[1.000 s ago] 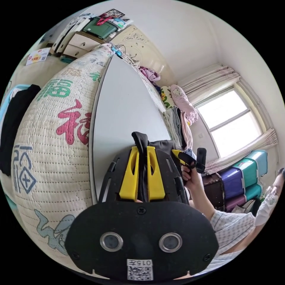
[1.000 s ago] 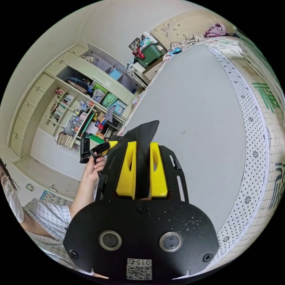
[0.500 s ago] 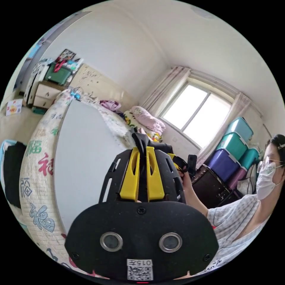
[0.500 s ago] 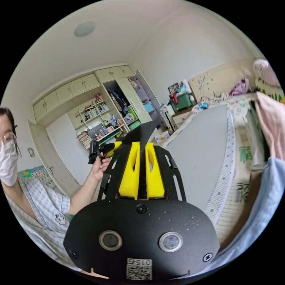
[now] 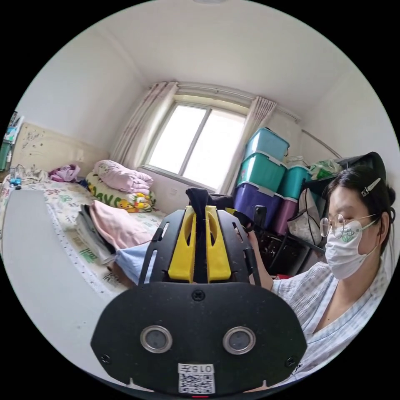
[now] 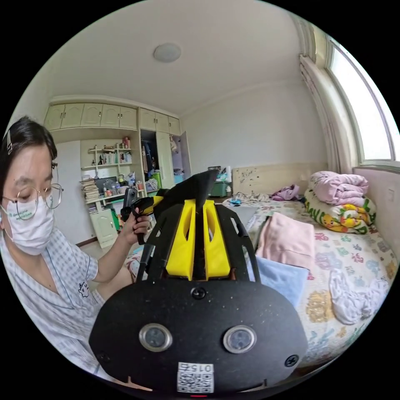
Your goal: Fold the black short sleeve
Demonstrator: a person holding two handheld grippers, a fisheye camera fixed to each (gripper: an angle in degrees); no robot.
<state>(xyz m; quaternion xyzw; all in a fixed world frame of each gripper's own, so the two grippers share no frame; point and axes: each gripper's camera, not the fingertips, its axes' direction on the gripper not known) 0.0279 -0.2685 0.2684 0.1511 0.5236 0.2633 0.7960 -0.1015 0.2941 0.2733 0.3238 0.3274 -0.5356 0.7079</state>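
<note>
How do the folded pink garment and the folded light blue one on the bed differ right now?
The pink garment is the larger one and lies farther up the bed; the light blue garment is smaller and nearer the right gripper. The pink one's edge appears to overlap the blue one. Both are folded flat, side by side on the patterned bedcover.

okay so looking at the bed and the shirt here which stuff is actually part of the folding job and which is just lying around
Part of the job:
black short sleeve, pinched in both
left tool
right tool

Just lying about:
pink folded cloth
light blue cloth
rolled quilts
white garment
stacked storage bins
</note>
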